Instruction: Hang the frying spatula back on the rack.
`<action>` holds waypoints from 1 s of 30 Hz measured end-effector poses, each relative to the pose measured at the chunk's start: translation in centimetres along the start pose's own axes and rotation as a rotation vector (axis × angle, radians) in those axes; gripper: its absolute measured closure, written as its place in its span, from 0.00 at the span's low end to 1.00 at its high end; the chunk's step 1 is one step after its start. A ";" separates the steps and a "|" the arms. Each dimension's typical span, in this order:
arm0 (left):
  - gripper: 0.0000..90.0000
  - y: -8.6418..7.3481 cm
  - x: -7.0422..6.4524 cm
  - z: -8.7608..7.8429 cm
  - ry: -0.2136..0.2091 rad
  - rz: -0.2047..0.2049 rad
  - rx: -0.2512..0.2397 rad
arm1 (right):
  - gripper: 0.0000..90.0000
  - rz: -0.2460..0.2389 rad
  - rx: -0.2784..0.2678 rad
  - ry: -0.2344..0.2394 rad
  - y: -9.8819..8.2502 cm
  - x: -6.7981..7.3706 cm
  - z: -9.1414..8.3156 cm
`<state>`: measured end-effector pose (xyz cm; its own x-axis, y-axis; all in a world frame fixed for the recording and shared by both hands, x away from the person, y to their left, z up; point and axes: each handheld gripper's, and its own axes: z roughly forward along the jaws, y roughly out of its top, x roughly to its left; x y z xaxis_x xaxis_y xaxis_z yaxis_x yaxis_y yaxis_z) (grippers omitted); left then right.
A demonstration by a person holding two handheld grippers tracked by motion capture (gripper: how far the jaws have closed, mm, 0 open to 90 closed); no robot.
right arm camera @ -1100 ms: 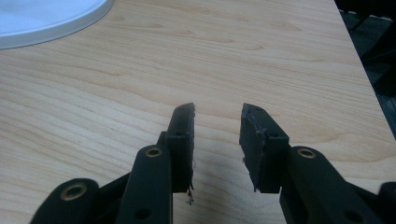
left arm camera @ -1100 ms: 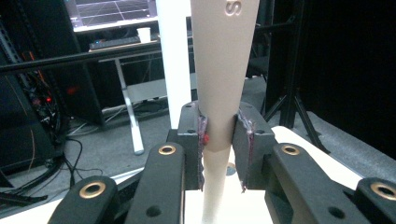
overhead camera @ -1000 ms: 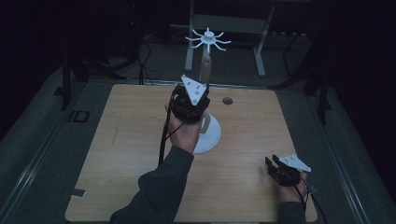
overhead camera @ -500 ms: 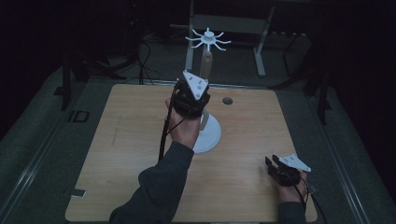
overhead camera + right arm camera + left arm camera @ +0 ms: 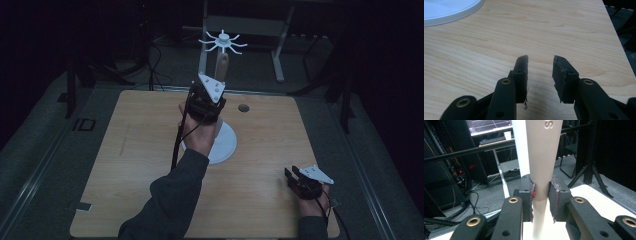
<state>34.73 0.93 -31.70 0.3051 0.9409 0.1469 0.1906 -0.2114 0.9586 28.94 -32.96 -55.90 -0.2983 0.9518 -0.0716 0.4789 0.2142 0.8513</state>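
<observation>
A stand rises from the middle of the wooden table: a round white base, a tapered beige post and a white spoked top. My left gripper is held up at the post, well above the base. In the left gripper view its jaws press on both sides of the post, so it is shut on it. My right gripper rests low near the table's front right corner. It is open with bare wood between the jaws.
A small dark hole marks the table right of the stand. The edge of the white base lies far ahead and left of the right gripper. Dark floor, cables and a desk frame lie beyond the far edge.
My left gripper has risen slightly along the post. The right gripper has stayed where it was.
</observation>
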 end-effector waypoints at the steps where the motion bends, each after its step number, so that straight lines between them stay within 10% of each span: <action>1: 0.83 0.0 0.0 0.0 0.000 0.000 0.000 | 0.72 0.000 0.000 0.000 0.0 0.0 0.0; 30: 0.83 0.2 0.5 1.4 0.015 -0.009 0.029 | 0.72 -0.001 -0.002 -0.001 -0.1 -0.1 -0.1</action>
<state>36.22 1.02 -31.77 0.2896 0.9466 0.1418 0.2200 -0.2100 0.9526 28.85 -33.09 -55.90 -0.2977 0.9519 -0.0727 0.4773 0.2144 0.8522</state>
